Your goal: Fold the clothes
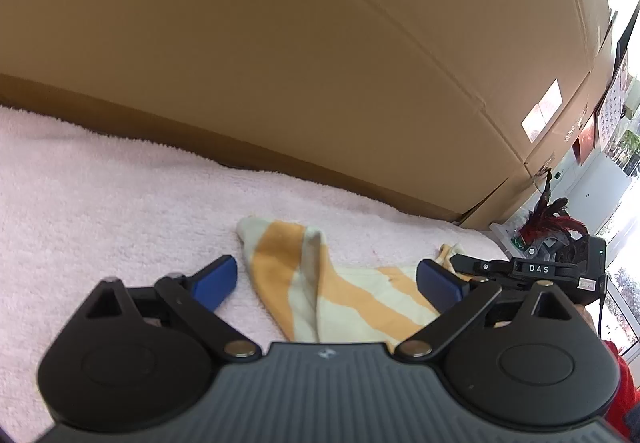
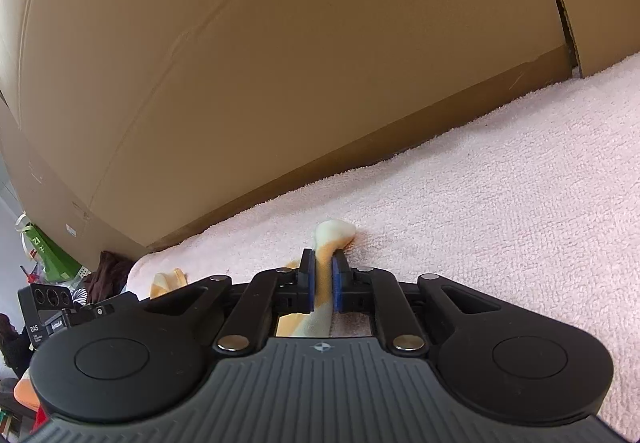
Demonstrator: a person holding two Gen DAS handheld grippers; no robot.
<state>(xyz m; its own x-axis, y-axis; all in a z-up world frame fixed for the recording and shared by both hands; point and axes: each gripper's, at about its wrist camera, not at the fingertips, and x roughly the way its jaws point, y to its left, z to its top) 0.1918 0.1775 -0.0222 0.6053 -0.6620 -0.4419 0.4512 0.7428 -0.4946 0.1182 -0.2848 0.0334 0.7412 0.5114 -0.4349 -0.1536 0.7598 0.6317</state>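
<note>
Your left gripper [image 1: 326, 283] gapes wide over the striped cloth [image 1: 304, 283] — pink towel [image 1: 100, 195] beneath, cardboard [image 1: 280, 43] behind.

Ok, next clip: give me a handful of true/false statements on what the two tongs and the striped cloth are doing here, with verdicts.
1. The right tongs are shut on the orange-and-cream striped cloth. True.
2. The left tongs are clamped on the cloth too. False: their blue pads stand wide apart, with the cloth lying between them, ungripped.
3. The cloth lies on a pink towel. True.
4. The surface ends at a white tiled wall. False: a brown cardboard box stands along the towel's far edge.
5. The cloth is already folded into a neat square. False: it lies rumpled, with a raised ridge running through it.
</note>
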